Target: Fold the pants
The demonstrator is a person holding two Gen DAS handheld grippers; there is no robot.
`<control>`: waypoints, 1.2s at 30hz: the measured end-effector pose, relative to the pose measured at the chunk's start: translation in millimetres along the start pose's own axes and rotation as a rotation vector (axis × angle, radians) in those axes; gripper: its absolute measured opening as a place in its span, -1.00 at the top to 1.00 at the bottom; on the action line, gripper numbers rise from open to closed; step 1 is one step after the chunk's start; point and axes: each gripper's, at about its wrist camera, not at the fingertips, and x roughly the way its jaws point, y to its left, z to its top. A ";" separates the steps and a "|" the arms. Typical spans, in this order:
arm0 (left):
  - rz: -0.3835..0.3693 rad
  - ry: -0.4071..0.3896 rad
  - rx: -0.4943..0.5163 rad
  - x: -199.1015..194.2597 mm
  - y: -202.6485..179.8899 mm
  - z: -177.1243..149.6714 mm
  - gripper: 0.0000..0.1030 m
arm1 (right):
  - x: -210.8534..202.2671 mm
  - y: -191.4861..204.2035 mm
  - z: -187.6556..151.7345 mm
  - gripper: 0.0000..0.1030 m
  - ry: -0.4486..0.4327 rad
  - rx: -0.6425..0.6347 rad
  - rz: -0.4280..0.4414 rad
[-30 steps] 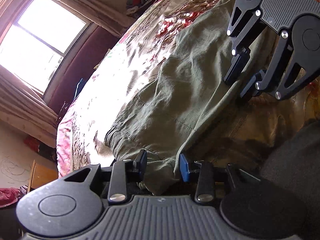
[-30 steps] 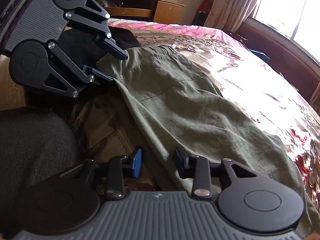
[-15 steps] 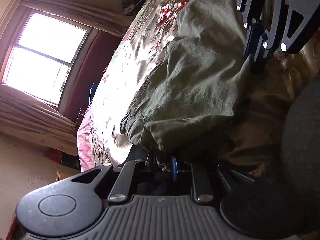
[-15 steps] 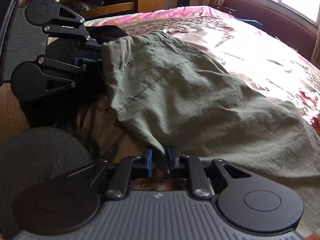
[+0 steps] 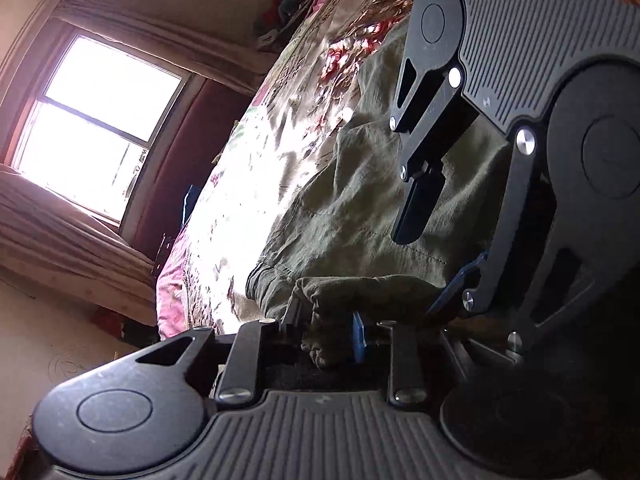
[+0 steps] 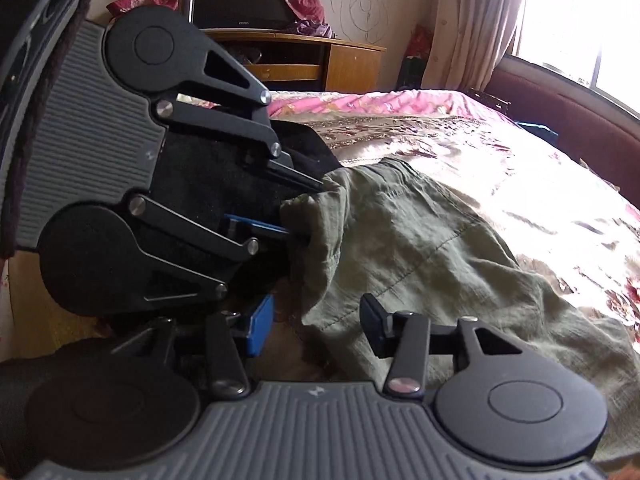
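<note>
Olive-green pants [image 5: 352, 216] lie crumpled on a floral bedspread [image 5: 256, 168]. My left gripper [image 5: 326, 332] is shut on a bunched edge of the pants near the waistband. It also shows in the right wrist view [image 6: 308, 210], pinching the same edge of the pants [image 6: 420, 256]. My right gripper [image 6: 316, 324] is open, its fingers on either side of a lower edge of the pants, not gripping it. In the left wrist view my right gripper [image 5: 440, 256] hovers open just above the cloth, close to my left gripper.
The bedspread [image 6: 520, 168] stretches away toward a window [image 5: 100, 128] with curtains. A wooden TV cabinet [image 6: 304, 64] stands past the bed's far end. A dark red sofa [image 6: 560, 120] lines the window wall. Dark cloth lies by the near bed edge.
My right gripper has opened and let go of the pants edge it was pinching. My left gripper stays shut on its bunch, and the two grippers have come closer together.
</note>
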 end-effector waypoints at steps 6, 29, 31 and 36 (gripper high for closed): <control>0.057 -0.068 -0.018 -3.5 20.9 -5.5 0.21 | 4.0 -18.0 26.9 0.99 -0.027 0.130 -0.026; -0.178 0.057 -0.208 26.4 10.5 1.7 0.20 | -26.1 -45.1 -16.8 0.72 0.082 0.329 -0.052; -0.185 0.076 -0.189 25.5 0.3 4.7 0.20 | -58.0 -76.4 -44.4 0.72 0.092 0.476 -0.116; -0.205 -0.007 -0.245 5.9 -2.2 45.7 0.20 | -143.0 -145.0 -112.3 0.71 0.051 0.776 -0.365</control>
